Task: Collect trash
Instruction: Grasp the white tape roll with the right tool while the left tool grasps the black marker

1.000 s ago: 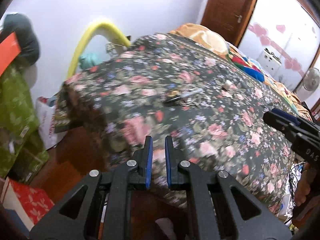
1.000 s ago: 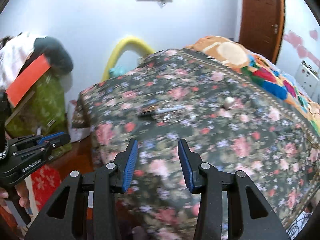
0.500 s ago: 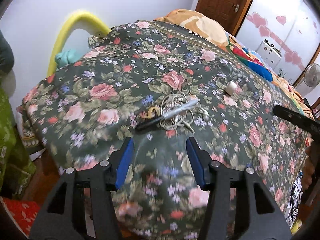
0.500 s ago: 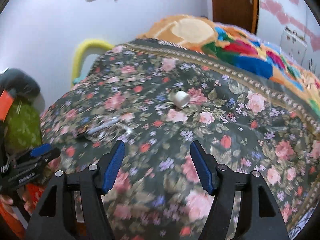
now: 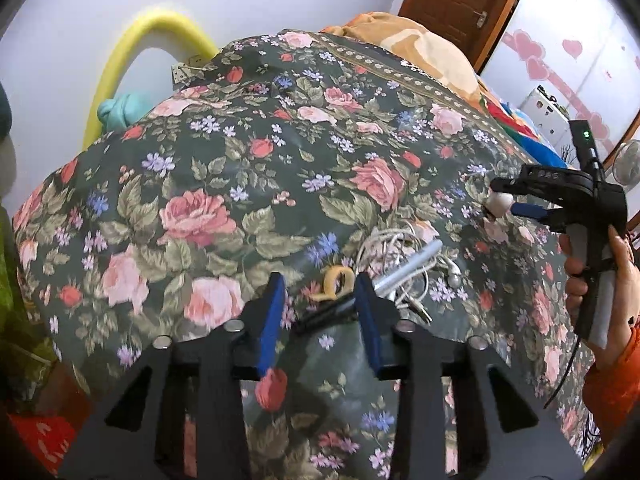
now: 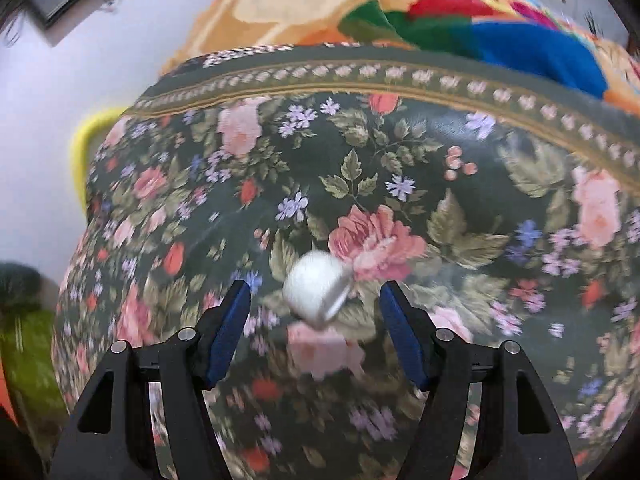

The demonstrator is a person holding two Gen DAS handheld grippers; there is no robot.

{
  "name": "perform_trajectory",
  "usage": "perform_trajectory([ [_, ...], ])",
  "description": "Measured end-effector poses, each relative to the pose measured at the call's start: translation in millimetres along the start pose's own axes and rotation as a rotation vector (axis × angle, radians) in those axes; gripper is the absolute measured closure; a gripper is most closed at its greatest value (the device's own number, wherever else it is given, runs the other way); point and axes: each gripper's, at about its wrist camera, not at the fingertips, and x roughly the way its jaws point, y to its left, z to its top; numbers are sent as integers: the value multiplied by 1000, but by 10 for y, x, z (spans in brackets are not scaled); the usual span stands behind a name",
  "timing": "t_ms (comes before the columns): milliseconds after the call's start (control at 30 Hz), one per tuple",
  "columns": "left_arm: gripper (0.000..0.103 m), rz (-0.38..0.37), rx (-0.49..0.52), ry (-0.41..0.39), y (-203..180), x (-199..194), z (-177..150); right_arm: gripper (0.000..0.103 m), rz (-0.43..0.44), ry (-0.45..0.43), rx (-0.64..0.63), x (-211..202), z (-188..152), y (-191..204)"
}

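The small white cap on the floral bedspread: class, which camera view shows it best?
The right wrist view: the white cap sits large and central between the open right hand-held gripper fingers, though slightly blurred. The left wrist view shows it only small, far right, partly hidden by that hand-held gripper.

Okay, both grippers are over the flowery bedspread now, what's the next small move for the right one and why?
Probably ease the right gripper forward a little and down, then close. It is open, and the small white roll lies on the bedspread just ahead of its fingertips, roughly centred between them but not yet between the pads. The left gripper is open too, near the black pen.
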Motion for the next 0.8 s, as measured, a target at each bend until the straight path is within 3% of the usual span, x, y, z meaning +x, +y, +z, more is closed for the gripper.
perform_trajectory([
  [67,80,-16,1,11,17,39,31,81,19,28,-6,43,-16,15],
  [267,82,-81,31,47,-56,102,11,81,65,16,-157,-169,-364,212],
  [433,82,-67,65,135,-150,200,-169,81,99,16,-298,-457,-866,337],
  [567,82,-69,91,152,-212,163,-318,81,141,55,-319,-546,-1167,311],
  [700,82,-34,133,205,-297,253,-404,81,115,65,-346,-558,-1414,291],
  [733,82,-3,152,190,-324,244,-398,81,107,65,-349,-535,-1432,306],
  [800,82,-17,147,189,-333,213,-363,81,87,59,-360,-522,-1492,313],
])
